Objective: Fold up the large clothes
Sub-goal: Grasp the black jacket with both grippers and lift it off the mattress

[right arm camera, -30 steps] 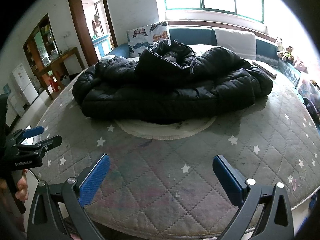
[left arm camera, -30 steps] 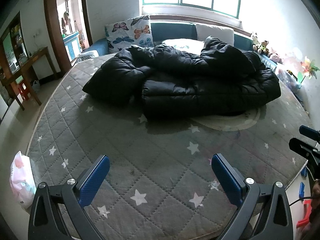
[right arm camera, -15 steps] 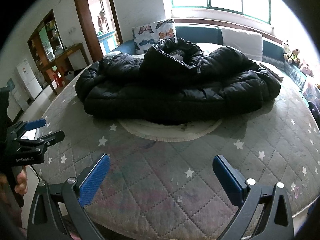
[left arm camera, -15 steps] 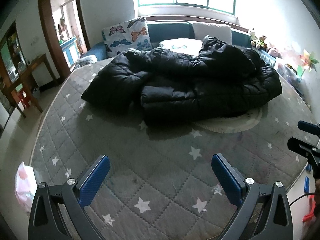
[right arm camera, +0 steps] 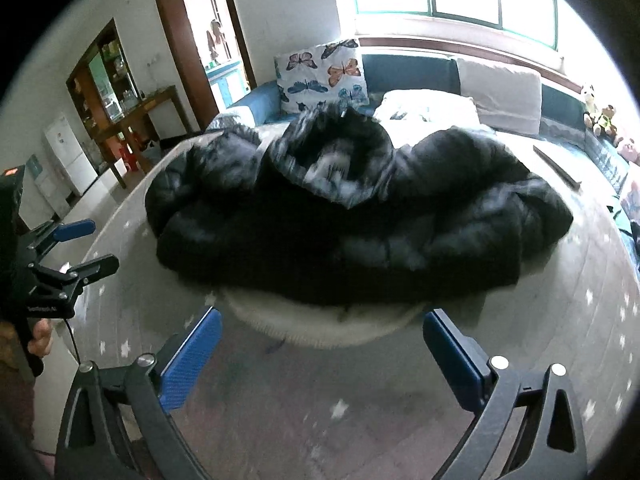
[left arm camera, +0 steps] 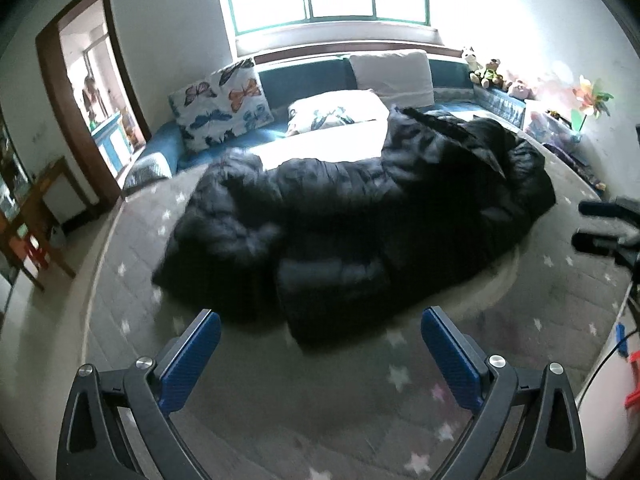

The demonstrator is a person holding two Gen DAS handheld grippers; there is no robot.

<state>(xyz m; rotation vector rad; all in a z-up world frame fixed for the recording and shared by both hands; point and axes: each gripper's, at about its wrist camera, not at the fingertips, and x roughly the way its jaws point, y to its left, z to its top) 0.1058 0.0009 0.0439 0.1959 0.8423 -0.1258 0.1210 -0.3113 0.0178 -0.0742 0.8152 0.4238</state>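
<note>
A large black puffer jacket lies crumpled on a round grey mattress with white stars. In the right wrist view the jacket shows its hood on top, over a pale round patch. My left gripper hangs open just short of the jacket's near edge, nothing between its blue pads. My right gripper is open too, close to the jacket's front hem. Each gripper shows in the other's view: the right gripper at the right edge, the left gripper at the left, held by a hand.
A butterfly pillow and white pillows lean on a blue headboard under the window. Plush toys sit at the back right. A doorway and a wooden table are to the left. The mattress edge drops to the floor on the left.
Both grippers have moved forward toward the jacket, which now fills more of each view. Both stay open and the jacket has not been touched.
</note>
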